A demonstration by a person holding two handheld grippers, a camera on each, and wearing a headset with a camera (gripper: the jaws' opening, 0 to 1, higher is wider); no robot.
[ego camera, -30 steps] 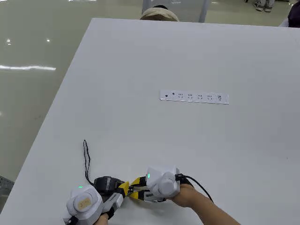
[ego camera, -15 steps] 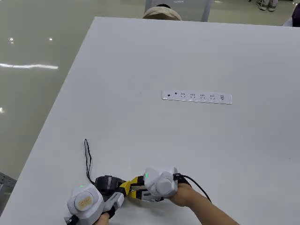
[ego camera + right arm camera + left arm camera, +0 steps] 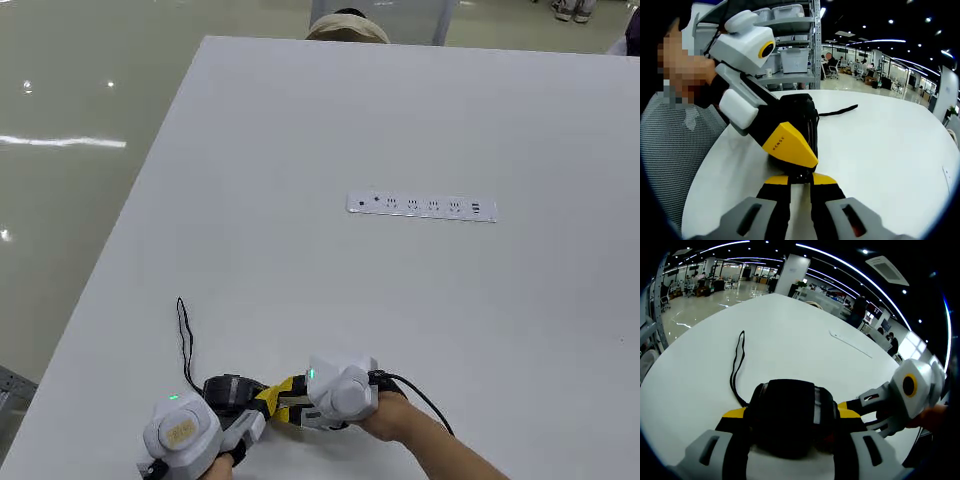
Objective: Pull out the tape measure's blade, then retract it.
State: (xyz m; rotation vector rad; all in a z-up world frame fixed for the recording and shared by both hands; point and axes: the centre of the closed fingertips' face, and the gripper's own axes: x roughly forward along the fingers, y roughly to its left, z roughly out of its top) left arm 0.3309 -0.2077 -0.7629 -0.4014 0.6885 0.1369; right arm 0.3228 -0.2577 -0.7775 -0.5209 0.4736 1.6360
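Change since half a second ago is almost nil: the tape measure [image 3: 230,391], both grippers and the power strip [image 3: 421,207] keep their places on the white table [image 3: 400,110], and no blade has come out of the case that I can see.

The tape measure sits at the near edge of the table, towards its left side. In the left gripper view my left gripper [image 3: 790,412] is clamped on the black case, with a yellow pad [image 3: 733,413] pressed to each side of it. In the head view the right gripper [image 3: 283,400] comes in from the right and meets the case head-on, its tips just beside the left gripper's. In the right gripper view its two jaws are drawn together on a small dark piece at the lower edge of the case; I cannot tell whether that piece is the blade's tip.

A black strap [image 3: 185,340] runs from the case away across the table in a long thin loop and lies flat. The power strip lies well apart, out near the middle of the table.

In the right gripper view the left gripper crosses in front of the case and hides its left part. In the head view the white bodies of both grippers cover much of the jaws.
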